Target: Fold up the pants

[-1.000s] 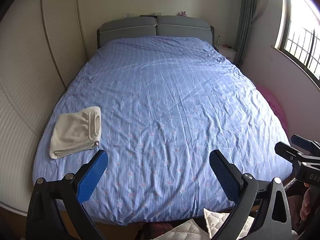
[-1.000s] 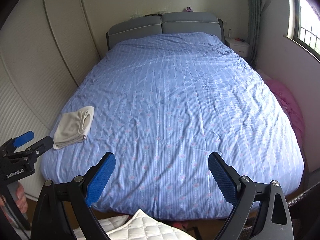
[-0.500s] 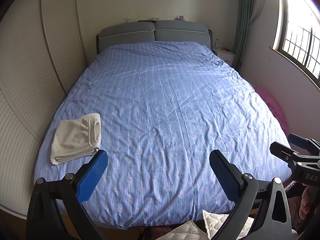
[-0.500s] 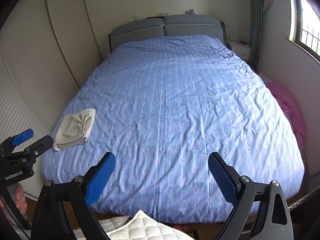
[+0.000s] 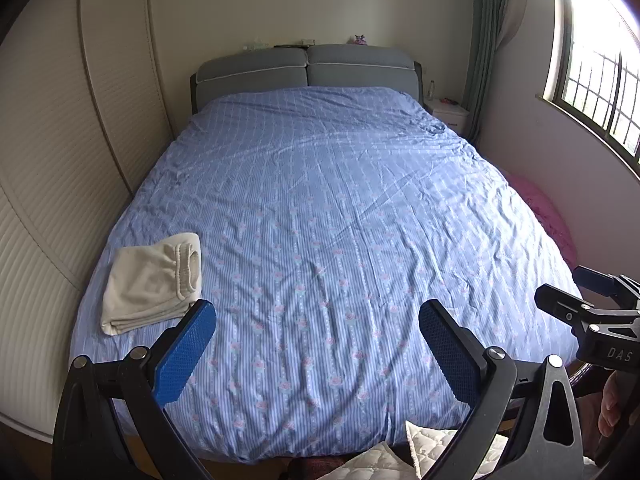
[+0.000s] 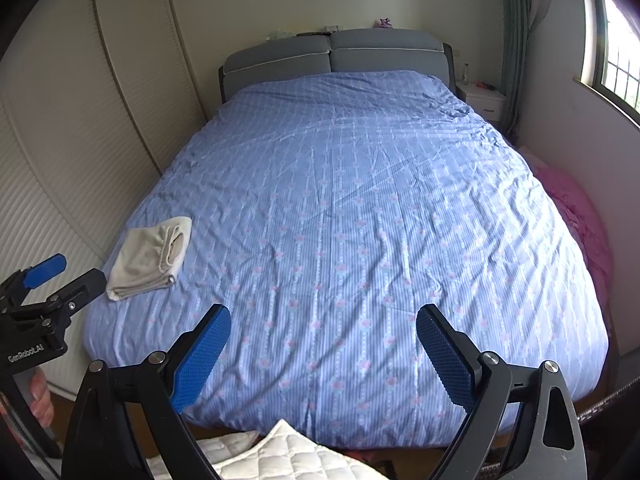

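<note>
A folded cream pair of pants lies flat on the near left part of the blue bed cover; it also shows in the right wrist view. My left gripper is open and empty, held off the foot of the bed, to the right of the pants. My right gripper is open and empty too, over the foot of the bed. Each gripper shows at the edge of the other's view: the right one, the left one.
White louvred wardrobe doors run along the left. A grey headboard and a white nightstand stand at the far end. A pink cloth lies between bed and right wall. A white quilted cloth lies below the grippers.
Both grippers have drawn back and tilted up from the bed, so the bed and the folded pants sit lower and further off. Both stay open and empty.
</note>
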The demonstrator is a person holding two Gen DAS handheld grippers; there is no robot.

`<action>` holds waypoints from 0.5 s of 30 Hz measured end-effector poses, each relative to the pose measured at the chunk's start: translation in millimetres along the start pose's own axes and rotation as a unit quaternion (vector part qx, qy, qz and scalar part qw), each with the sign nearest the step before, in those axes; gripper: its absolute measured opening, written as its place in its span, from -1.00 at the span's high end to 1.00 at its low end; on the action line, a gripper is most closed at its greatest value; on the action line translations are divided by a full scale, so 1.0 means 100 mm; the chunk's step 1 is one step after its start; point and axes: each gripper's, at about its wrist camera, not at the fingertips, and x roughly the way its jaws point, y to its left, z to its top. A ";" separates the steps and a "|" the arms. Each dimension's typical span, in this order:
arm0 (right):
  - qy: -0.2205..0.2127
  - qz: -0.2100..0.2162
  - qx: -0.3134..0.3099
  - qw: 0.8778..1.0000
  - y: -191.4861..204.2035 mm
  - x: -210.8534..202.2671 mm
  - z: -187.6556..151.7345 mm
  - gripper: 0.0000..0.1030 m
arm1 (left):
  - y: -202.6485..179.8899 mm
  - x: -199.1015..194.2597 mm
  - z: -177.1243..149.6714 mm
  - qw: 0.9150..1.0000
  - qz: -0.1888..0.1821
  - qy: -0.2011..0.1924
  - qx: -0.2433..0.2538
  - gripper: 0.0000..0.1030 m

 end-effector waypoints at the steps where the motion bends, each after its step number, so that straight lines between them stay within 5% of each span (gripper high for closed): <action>1: 0.000 0.002 -0.002 1.000 -0.02 0.00 0.01 -0.83 | 0.00 0.00 0.01 1.000 0.001 0.000 0.001 -1.00; 15: 0.002 0.005 -0.004 1.000 -0.08 0.02 0.03 -0.83 | -0.03 0.00 0.01 1.000 0.001 -0.001 -0.001 -1.00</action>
